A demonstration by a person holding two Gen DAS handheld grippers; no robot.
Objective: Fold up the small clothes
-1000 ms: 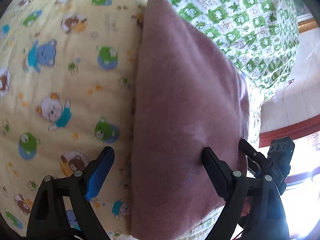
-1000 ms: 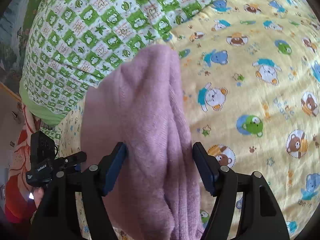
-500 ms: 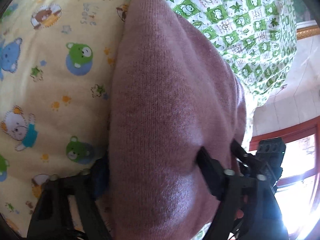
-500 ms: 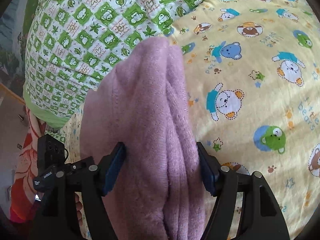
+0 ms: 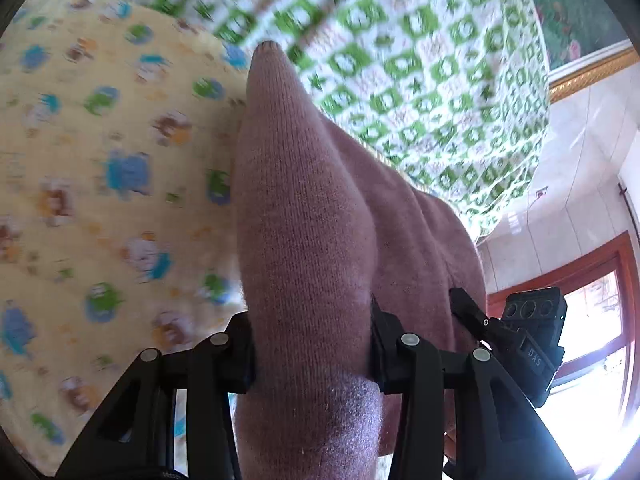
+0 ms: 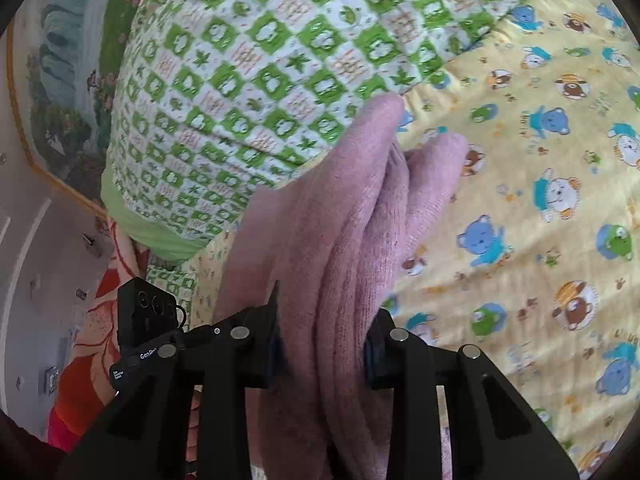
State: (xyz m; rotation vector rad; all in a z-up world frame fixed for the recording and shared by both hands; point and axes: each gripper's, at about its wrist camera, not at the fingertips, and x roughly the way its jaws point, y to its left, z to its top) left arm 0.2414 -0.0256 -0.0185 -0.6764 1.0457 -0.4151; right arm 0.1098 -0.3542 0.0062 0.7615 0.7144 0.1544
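Two tools grip one pink knitted garment between them. Seen from the left wrist, the left tool is clamped on a thick bunched fold of it, the black fingers pressed into the wool on either side; the fold runs up from 6 o'clock toward 12 and ends in a narrow rounded tip near the frame's middle top. More of the garment spreads off toward 3 o'clock, where the other tool's black body and small camera block show at about 4 o'clock.

From the right wrist, the right tool is likewise clamped on the garment, here gathered into several ribbed layers that rise from 6 o'clock and split into two rounded ends near the centre. The left tool's camera block sits at about 8 o'clock, just beside the cloth.

Under the garment lies a yellow sheet printed with bears and frogs, filling the 3 o'clock side in the right view and the 9 o'clock side in the left, where it is blurred. A green and white checked quilt is heaped at 12 o'clock, touching the sheet. A window with a red frame glares at 4 o'clock in the left view
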